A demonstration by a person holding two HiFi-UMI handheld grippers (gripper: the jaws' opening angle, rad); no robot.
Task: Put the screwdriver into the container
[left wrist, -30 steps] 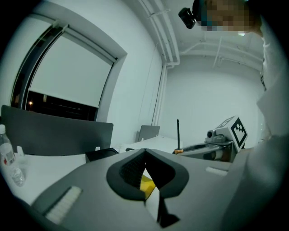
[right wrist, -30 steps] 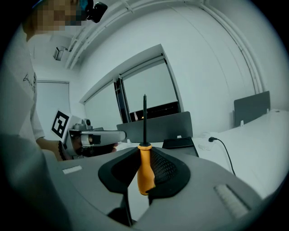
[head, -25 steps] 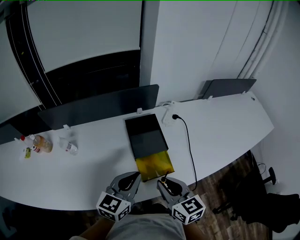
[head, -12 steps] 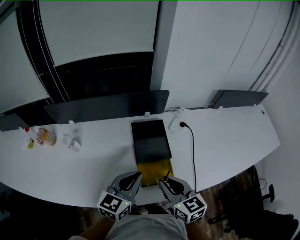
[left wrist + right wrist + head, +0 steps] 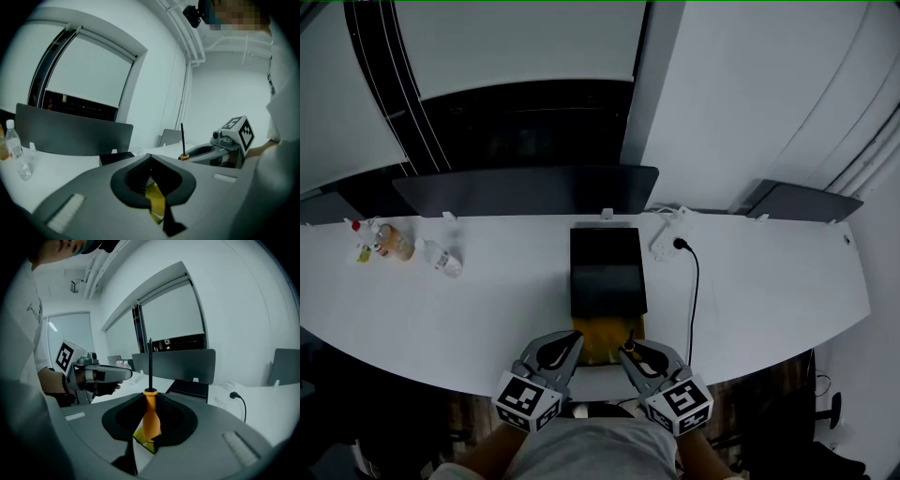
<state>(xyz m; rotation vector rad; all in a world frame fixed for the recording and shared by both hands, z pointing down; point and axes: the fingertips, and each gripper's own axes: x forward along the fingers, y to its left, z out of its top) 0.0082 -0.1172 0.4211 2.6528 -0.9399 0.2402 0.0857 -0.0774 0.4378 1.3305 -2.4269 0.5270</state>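
Right claw (image 5: 629,348) advanced toward container (image 5: 592,343); screwdriver (image 5: 151,418): orange handle, black shaft.

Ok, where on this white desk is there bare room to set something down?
Two bare stretches of the white desk: between the clear plastic bottles and the black rectangular container, and right of the black cable. Crowded: the near middle, around the left gripper, yellow sheet and right gripper holding the orange-handled screwdriver.
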